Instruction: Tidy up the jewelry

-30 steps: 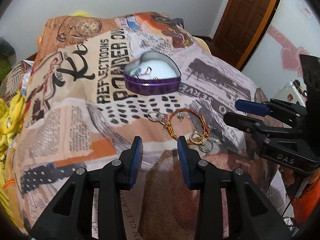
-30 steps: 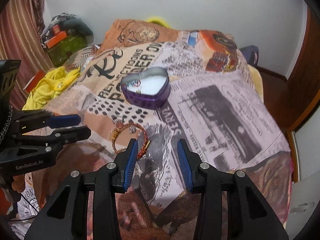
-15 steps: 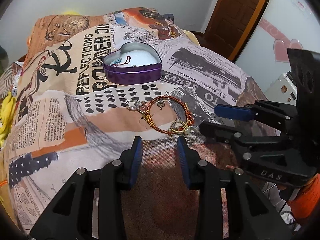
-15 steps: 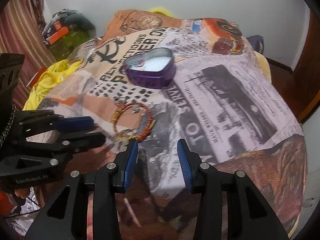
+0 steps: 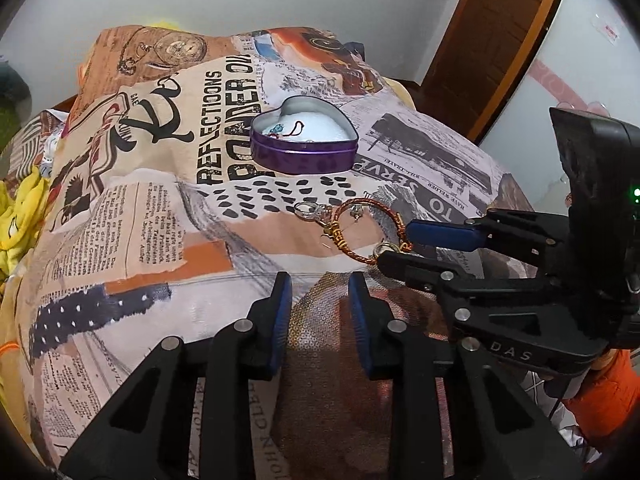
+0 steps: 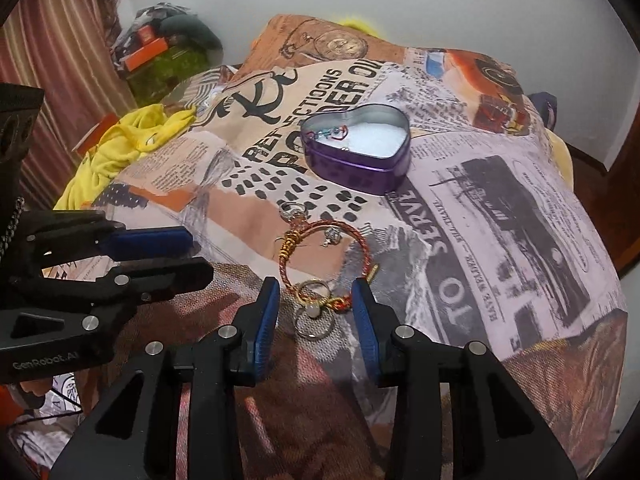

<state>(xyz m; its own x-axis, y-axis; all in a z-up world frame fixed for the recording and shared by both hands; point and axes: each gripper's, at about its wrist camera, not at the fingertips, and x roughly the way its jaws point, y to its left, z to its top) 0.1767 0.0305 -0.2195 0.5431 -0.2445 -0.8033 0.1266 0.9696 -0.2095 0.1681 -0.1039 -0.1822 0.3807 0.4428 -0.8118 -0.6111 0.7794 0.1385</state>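
A purple heart-shaped tin (image 5: 305,148) (image 6: 358,151) lies open on the printed bedspread, with a few small pieces on its white lining. An orange-and-gold twisted bracelet (image 5: 362,232) (image 6: 324,258) lies nearer me, with rings (image 6: 314,322) and small earrings (image 5: 307,211) around it. My right gripper (image 6: 316,304) is open, its fingers on either side of the bracelet's near end and the rings. My left gripper (image 5: 320,300) is open and empty, just short of the bracelet on its left side.
The bedspread (image 5: 160,208) covers a bed. Yellow cloth (image 6: 120,144) and clutter (image 6: 160,52) lie at the left. A brown door (image 5: 492,32) stands at the back right, and a white wall lies behind.
My right gripper has moved left and forward until its fingers straddle the bracelet's near end. My left gripper has shifted slightly and stays open.
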